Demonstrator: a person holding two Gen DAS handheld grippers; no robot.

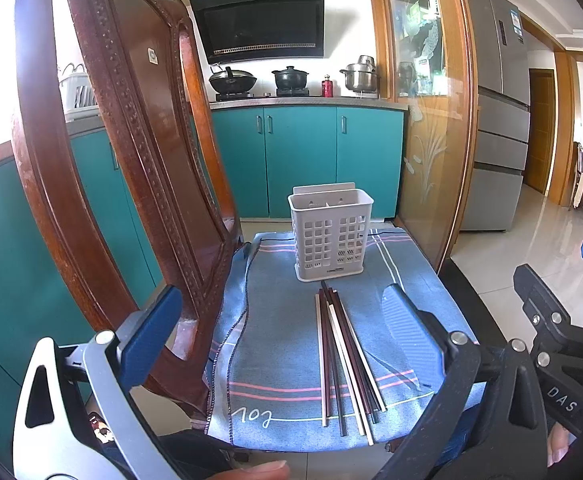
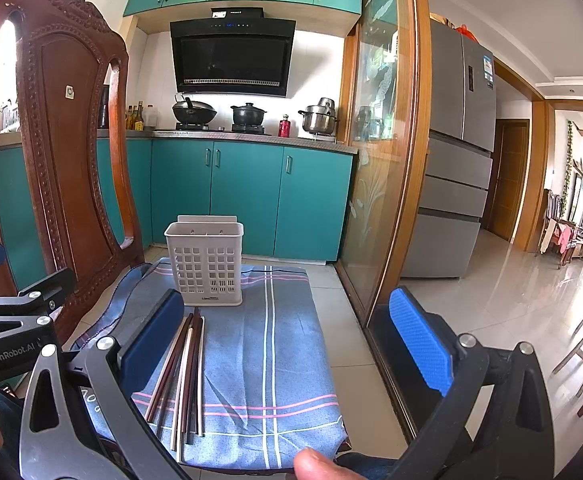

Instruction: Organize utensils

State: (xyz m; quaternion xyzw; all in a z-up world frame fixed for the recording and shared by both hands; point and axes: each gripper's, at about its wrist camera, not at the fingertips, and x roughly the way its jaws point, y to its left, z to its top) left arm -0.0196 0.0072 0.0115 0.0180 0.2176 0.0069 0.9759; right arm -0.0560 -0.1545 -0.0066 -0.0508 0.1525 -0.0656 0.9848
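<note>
Several chopsticks (image 1: 345, 364), dark brown and cream, lie side by side on a blue plaid cloth (image 1: 283, 320) over a chair seat. A white slotted utensil holder (image 1: 330, 233) stands upright at the cloth's far edge, just beyond the chopstick tips. My left gripper (image 1: 279, 332) is open and empty, above the near part of the cloth, fingers either side of the chopsticks. My right gripper (image 2: 291, 340) is open and empty, to the right of the chopsticks (image 2: 183, 376); the holder (image 2: 205, 262) is ahead to its left.
The carved wooden chair back (image 1: 131, 160) rises on the left. A glass sliding door with a wood frame (image 2: 383, 160) stands at the right of the seat. Teal kitchen cabinets (image 2: 251, 196) are behind. The right gripper's body (image 1: 563, 344) shows in the left wrist view.
</note>
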